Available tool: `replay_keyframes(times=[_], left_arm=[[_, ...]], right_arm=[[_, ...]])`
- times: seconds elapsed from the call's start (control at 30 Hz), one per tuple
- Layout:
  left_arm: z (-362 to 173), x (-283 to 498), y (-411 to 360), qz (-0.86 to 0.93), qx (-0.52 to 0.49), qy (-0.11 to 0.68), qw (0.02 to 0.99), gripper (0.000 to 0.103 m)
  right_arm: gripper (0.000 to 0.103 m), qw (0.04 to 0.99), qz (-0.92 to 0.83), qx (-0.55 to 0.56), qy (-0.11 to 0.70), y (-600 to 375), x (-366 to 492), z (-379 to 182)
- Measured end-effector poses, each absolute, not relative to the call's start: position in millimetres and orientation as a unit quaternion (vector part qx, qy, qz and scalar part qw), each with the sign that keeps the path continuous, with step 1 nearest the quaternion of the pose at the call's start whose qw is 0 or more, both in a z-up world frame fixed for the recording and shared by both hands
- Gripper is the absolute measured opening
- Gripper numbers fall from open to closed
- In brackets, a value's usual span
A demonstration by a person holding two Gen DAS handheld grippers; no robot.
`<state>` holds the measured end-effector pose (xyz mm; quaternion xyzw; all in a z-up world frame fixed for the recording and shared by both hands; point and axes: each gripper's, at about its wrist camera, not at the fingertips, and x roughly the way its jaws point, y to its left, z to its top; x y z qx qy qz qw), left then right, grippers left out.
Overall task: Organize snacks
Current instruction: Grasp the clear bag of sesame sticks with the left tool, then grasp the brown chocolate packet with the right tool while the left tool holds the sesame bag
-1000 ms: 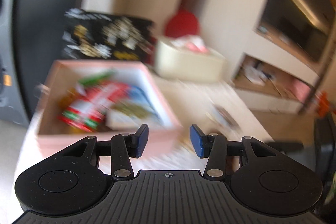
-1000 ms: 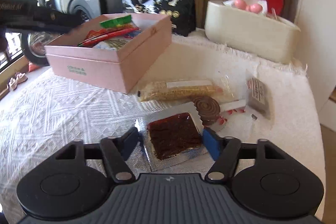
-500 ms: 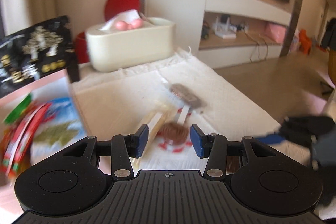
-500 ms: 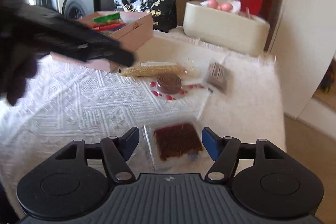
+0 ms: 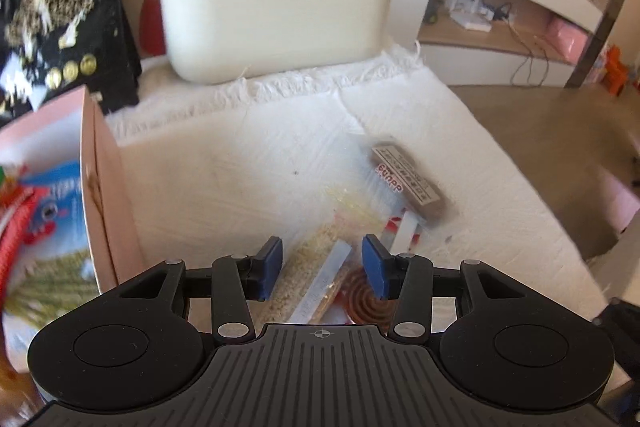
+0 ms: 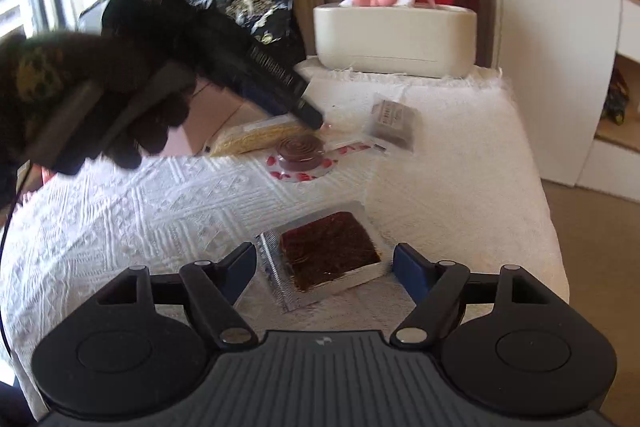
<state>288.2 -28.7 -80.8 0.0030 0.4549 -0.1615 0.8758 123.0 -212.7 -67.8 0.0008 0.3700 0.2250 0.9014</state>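
Hovering just above the white cloth, the right gripper has just been opening; its jaws stand wide with the flat dark snack packet lying loose between them, near the table's right edge. Farther on, the left gripper, half-open and holding nothing, hangs over the grain packet and spiral sweet, the pink box wall close on its left. Bare cloth stretches beyond to the cream tissue box.

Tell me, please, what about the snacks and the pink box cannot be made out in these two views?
- Pink box: cut off by the left wrist view's left edge; in the right wrist view the gloved hand and left gripper hide most of it.
- Coiled snack: left wrist view, partly behind a finger.
- Brown bar's print: too small.
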Motion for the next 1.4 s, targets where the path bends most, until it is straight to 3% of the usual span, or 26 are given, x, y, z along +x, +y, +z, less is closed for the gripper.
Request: replay_keyframes(times=[0.2,0.47,0.63,0.77,1.1,1.2,1.4], left_arm=[[-78.2,256.9,-28.5,-0.209,-0.011,0.466,0.860,0.049],[-85.0,195.9,-45.2,-0.182,0.102,0.419,0.883,0.050],[-84.1,172.7,-24.0,-0.152,0.089,0.416,0.892,0.036],[-81.9,148.5,-6.1,-0.152,0.073,0.449,0.877,0.036],[-79.7,145.9,-2.2,-0.134,0.038,0.426,0.894,0.039],[-87.3,150.5,-7.4,-0.129,0.052,0.417,0.898,0.039],[-93.6,147.4,-1.9,-0.147,0.036,0.397,0.905,0.042]], right_arm=[[0.077,0.902,0.222,0.005,0.370,-210.9,123.6,-68.1],[0.078,0.903,0.215,-0.009,0.371,-205.5,122.2,-70.3],[0.078,0.904,0.211,-0.015,0.371,-203.0,120.0,-70.7],[0.079,0.904,0.208,-0.022,0.372,-200.5,119.6,-70.7],[0.090,0.896,0.219,-0.062,0.382,-187.6,120.2,-72.5],[0.102,0.884,0.239,-0.067,0.397,-186.9,123.9,-72.9],[0.103,0.870,0.252,-0.062,0.419,-187.2,128.9,-69.6]])
